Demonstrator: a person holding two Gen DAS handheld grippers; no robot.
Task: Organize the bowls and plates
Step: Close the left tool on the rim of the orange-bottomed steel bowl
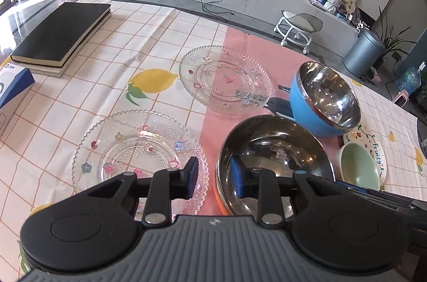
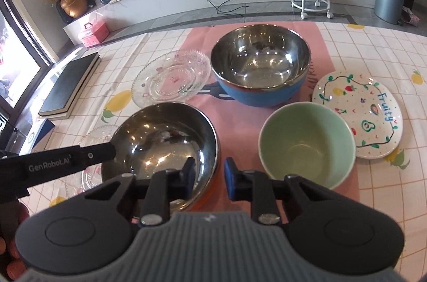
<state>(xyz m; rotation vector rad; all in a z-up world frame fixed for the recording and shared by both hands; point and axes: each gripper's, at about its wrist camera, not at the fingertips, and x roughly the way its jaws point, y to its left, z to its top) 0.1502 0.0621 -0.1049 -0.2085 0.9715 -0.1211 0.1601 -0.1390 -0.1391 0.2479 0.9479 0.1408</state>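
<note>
An orange steel-lined bowl sits near the table's front. My left gripper is open, its jaws straddling the bowl's left rim. My right gripper is open, its jaws straddling the bowl's right rim. A blue steel-lined bowl stands behind. A green bowl sits to the right, beside a white "Fruity" plate. One glass plate lies under my left gripper; a second glass plate lies farther back.
Black books are stacked at the table's left. A blue-and-white box lies at the left edge. The checked lemon tablecloth has a pink strip in the middle. The table's far edge runs behind the blue bowl.
</note>
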